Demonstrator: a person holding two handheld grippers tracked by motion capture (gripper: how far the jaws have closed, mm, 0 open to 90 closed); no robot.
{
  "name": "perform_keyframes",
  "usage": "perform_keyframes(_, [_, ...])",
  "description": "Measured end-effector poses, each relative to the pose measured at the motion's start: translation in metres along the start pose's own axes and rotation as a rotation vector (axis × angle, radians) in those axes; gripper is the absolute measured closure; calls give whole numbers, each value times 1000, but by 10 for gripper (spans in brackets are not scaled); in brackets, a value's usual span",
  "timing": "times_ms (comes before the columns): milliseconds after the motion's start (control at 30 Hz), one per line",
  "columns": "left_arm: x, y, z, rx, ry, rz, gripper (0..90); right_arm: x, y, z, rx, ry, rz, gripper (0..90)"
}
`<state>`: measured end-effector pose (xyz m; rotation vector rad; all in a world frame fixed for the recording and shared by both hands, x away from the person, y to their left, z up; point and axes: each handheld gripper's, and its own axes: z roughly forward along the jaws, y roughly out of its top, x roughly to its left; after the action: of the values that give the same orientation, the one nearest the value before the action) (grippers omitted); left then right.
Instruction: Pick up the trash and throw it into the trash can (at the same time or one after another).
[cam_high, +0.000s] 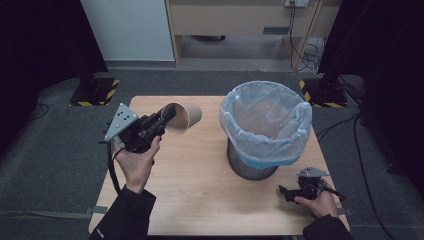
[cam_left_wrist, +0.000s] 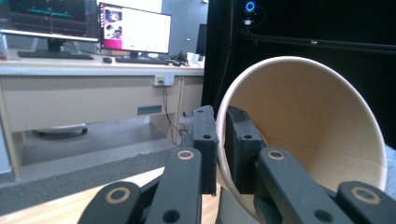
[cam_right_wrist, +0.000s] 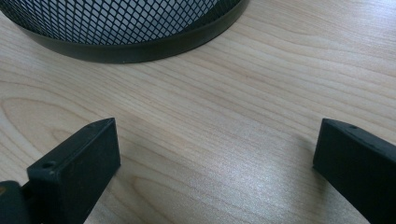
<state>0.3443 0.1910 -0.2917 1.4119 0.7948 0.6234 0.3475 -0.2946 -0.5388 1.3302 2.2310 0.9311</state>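
— Dark curtains hang at both sides of the room, and grey carpet runs under a pale wooden worktop (cam_high: 200, 200). What's on it?

— A wire-mesh bin (cam_high: 251, 167) lined with a clear plastic bag (cam_high: 265, 120) stands toward the right half of the worktop. Its black mesh base (cam_right_wrist: 130, 28) shows close up in the right gripper view.

— And the paper cup?

— The paper cup (cam_high: 182, 118) is held in the air over the left part of the worktop, tipped on its side, well left of the bin. Its open mouth faces back toward the left gripper (cam_high: 162, 119).

— How is it held?

— The left gripper's jaws are pinched on the cup's rim, one jaw inside the cup (cam_left_wrist: 317, 126) and one outside, with the wall between them.

— The right one?

— The right gripper (cam_high: 287, 192) lies low at the near right corner of the worktop, just in front of the bin. In its own view the jaws stand wide apart with bare wood between them, gripping nothing.

— Anything behind?

— A desk (cam_left_wrist: 70, 93) with monitors (cam_left_wrist: 135, 29), seen in the left gripper view.
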Motion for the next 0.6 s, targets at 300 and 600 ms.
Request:
perform_keyframes(300, [-17, 14, 17, -27, -40, 17, 830, 0, 0, 0, 0, 0, 0, 8])
perform_keyframes(600, [-34, 27, 37, -37, -84, 39, 830, 0, 0, 0, 0, 1, 0, 8])
